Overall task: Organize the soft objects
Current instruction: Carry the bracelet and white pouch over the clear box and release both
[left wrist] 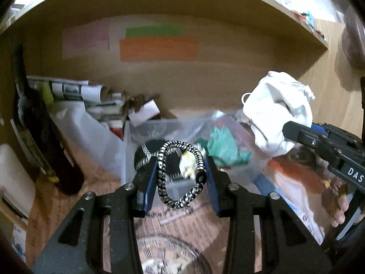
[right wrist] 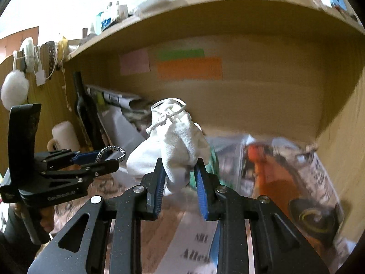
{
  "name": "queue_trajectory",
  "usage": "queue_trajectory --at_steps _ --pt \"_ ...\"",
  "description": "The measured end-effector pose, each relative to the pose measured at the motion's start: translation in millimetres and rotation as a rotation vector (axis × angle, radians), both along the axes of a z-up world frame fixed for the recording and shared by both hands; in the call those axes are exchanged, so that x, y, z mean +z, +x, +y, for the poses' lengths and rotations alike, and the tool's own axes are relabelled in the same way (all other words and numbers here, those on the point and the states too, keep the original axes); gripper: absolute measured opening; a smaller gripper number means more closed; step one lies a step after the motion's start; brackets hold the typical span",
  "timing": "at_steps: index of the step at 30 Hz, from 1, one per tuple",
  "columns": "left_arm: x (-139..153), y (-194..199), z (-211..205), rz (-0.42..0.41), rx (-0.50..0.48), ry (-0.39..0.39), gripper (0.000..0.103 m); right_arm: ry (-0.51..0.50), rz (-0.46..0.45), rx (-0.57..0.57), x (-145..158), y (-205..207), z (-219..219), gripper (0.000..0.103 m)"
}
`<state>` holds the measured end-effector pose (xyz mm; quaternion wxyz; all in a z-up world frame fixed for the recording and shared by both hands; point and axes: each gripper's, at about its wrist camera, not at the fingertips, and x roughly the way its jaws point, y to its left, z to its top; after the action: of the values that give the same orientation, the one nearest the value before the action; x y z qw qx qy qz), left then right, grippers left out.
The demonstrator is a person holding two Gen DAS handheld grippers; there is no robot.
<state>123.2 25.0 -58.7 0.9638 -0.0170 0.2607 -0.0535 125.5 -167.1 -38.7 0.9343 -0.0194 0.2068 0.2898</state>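
My left gripper is shut on a black-and-white braided cord loop and holds it above a clear plastic bin. The loop also shows in the right wrist view, held by the left gripper at the left. My right gripper is shut on a white drawstring cloth pouch and holds it up in front of the shelf. In the left wrist view the pouch hangs at the right, in the right gripper. A green cloth lies in the bin.
A dark bottle stands at the left beside rolled papers. A wooden shelf board overhangs close above. Coloured paper notes are stuck on the back panel. Clear bags and an orange item lie at the right. A printed paper lies below.
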Motion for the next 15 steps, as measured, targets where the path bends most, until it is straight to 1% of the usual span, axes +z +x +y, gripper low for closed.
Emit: queue_trajectory --at_steps 4,7,11,15 --pt "10 18 6 -0.008 0.024 -0.002 0.039 0.003 -0.018 0.002 6 14 7 0.024" --pt "11 33 11 0.013 0.031 -0.008 0.039 -0.005 -0.01 0.006 5 27 14 0.024" --pt "3 52 14 0.048 0.049 0.001 0.039 -0.033 0.02 0.016 -3 43 25 0.024" --pt "-13 69 14 0.102 0.053 0.002 0.039 -0.069 0.078 0.023 -19 60 35 0.024"
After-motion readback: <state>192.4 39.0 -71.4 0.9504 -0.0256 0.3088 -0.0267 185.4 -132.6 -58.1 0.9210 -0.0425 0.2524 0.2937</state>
